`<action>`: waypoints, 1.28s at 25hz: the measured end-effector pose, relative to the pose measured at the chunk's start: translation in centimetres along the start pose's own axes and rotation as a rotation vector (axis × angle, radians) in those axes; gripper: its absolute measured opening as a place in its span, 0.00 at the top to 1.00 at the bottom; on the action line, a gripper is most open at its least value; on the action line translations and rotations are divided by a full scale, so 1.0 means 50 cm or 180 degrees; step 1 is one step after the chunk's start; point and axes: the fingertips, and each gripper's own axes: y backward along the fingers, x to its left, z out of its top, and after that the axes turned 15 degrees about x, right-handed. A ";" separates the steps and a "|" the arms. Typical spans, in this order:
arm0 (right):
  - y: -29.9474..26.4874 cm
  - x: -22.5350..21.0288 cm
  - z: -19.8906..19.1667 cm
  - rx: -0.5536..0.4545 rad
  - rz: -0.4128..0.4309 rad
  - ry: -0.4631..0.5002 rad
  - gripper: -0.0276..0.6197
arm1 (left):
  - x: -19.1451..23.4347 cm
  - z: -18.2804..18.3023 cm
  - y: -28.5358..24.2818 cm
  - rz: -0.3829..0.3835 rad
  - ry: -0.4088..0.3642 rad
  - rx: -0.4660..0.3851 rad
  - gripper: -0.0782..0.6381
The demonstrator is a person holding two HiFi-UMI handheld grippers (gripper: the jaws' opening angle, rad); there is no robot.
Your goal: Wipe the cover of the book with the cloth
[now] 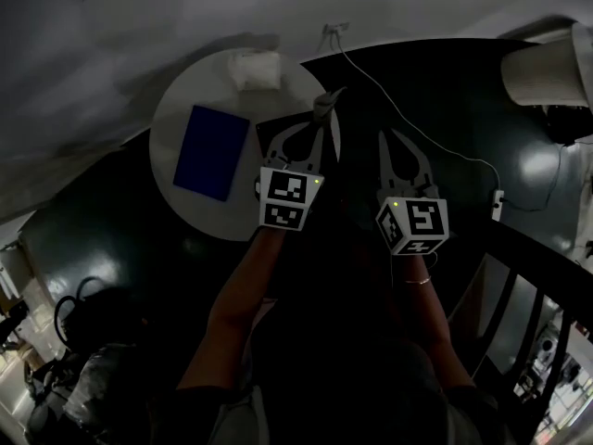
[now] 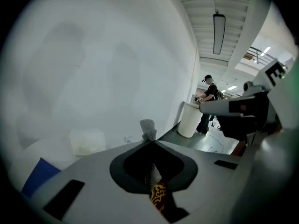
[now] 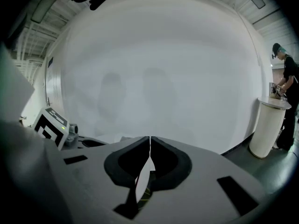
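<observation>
A blue book (image 1: pixel 211 152) lies flat on the left half of a round white table (image 1: pixel 176 109); its corner shows low in the left gripper view as the blue book (image 2: pixel 39 177). My left gripper (image 1: pixel 323 116) hovers over the table's right edge, shut on a small grey cloth (image 1: pixel 325 102) that sticks up past the tips as the grey cloth (image 2: pixel 147 128) in its own view, the left gripper (image 2: pixel 152 142). My right gripper (image 1: pixel 383 136) is beyond the table over dark floor; the right gripper (image 3: pixel 150 137) has its jaws shut with nothing between them.
A pale white bundle (image 1: pixel 255 69) sits at the table's far edge. A white cable (image 1: pixel 422 133) runs over the dark floor to a power strip (image 1: pixel 498 205). A white cylinder stand (image 1: pixel 547 68) is far right, with a person (image 2: pixel 208 101) at it. A dark railing (image 1: pixel 547 286) runs lower right.
</observation>
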 end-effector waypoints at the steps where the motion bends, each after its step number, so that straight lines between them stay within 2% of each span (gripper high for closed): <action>1: -0.003 -0.001 -0.002 0.0018 -0.0004 0.0003 0.91 | 0.003 -0.017 -0.017 0.0005 0.0017 0.0123 0.86; 4: -0.014 0.002 -0.011 0.0081 0.0024 0.0014 0.91 | 0.024 -0.062 -0.047 0.0089 0.0055 0.0384 0.86; 11: -0.051 0.058 -0.025 0.0210 0.0220 0.0129 0.91 | 0.117 -0.151 -0.018 0.0483 0.0232 0.0691 0.86; 21: -0.073 0.145 -0.010 0.0201 0.0450 0.0350 0.91 | 0.223 -0.240 0.067 0.0886 0.0551 0.0763 0.85; 26: -0.070 0.166 -0.006 0.0196 0.0522 0.0445 0.91 | 0.249 -0.254 0.114 0.1078 0.0619 0.0731 0.86; 28: -0.071 0.166 -0.015 0.0253 0.0539 0.0372 0.91 | 0.258 -0.252 0.135 0.1158 0.0640 0.0696 0.86; 32: -0.064 0.136 -0.034 0.0345 0.0508 0.0016 0.91 | 0.255 -0.214 0.179 0.1219 0.0598 0.0574 0.86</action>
